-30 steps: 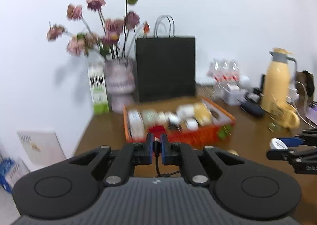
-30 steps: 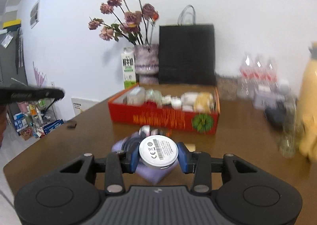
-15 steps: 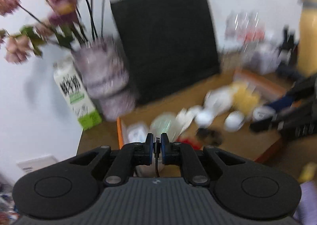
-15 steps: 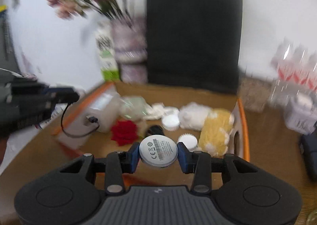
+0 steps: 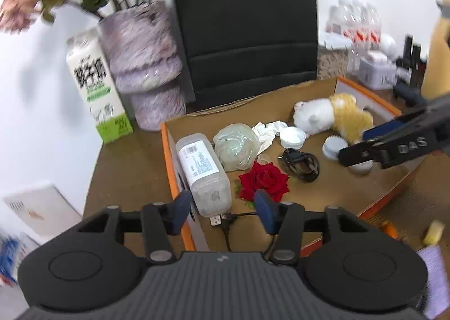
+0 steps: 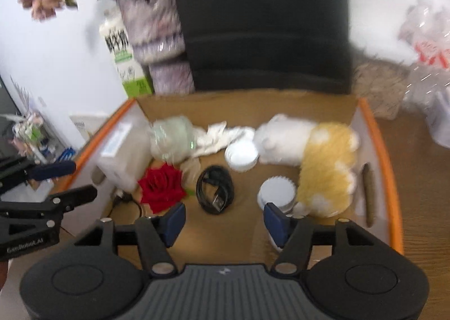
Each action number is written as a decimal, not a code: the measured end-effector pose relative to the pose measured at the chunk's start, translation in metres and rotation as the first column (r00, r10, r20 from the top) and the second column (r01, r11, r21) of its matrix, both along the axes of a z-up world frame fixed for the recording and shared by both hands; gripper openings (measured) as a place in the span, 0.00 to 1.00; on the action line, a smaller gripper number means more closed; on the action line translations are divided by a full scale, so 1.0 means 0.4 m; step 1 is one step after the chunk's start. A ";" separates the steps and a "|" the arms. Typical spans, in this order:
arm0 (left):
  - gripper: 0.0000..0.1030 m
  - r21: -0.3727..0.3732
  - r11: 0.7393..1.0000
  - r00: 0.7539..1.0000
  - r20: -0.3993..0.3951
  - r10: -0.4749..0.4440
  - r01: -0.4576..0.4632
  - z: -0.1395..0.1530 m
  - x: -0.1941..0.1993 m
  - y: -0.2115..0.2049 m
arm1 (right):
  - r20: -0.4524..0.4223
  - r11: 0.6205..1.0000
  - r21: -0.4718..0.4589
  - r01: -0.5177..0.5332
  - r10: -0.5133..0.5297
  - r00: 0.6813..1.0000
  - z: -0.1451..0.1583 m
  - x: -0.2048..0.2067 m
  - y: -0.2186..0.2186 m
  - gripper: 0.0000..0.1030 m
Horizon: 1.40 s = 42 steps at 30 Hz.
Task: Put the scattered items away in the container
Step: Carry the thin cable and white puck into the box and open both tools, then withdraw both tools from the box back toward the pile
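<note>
An orange-rimmed cardboard box (image 5: 166,151) (image 6: 389,168) holds a clear plastic case (image 5: 204,172), a red rose (image 5: 264,180) (image 6: 163,186), a coiled black cable (image 5: 301,162) (image 6: 215,189), white lids (image 6: 277,190) and a white-and-yellow plush toy (image 5: 334,117) (image 6: 317,151). My left gripper (image 5: 223,211) is open over the box's near left corner; a thin USB cable (image 5: 225,220) lies between its fingers. My right gripper (image 6: 225,221) is open and empty over the box's front; a white disc (image 6: 274,241) shows behind its right finger.
A black paper bag (image 5: 244,24), a purple vase with dried flowers (image 5: 143,66) and a milk carton (image 5: 97,86) stand behind the box. Water bottles (image 5: 354,24) and a yellow flask (image 5: 438,52) are at the right. A small yellow item (image 5: 434,232) lies outside the box.
Both grippers moved forward over the box and opened. The left let go of the thin cable; the right let go of the round white disc.
</note>
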<state>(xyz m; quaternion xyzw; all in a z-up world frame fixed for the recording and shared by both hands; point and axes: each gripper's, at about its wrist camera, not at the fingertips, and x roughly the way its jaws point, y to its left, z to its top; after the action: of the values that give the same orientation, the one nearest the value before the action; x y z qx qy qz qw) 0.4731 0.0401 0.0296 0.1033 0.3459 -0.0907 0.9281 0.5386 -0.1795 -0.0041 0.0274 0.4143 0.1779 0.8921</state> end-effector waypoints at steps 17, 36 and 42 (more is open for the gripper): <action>0.99 -0.151 0.977 0.986 0.046 0.159 -0.151 0.099 -0.319 0.059 | 0.132 0.988 -0.046 0.151 -0.143 0.981 0.133 -0.371 -0.248 0.83; 1.00 -0.224 0.963 0.975 0.124 0.184 -0.153 0.043 -0.744 -0.012 | 0.223 0.994 -0.015 0.106 -0.100 0.970 0.050 -0.812 -0.195 0.88; 1.00 -0.322 0.914 0.964 0.015 0.266 -0.247 -0.071 -0.826 -0.022 | 0.190 0.986 0.092 0.142 -0.157 0.969 -0.003 -0.914 -0.187 0.90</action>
<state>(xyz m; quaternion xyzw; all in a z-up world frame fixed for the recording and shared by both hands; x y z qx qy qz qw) 0.1426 0.0313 0.0013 -0.0907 0.3103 -0.0195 0.9461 0.1732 -0.2544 -0.0055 0.0757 0.3136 0.1281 0.9378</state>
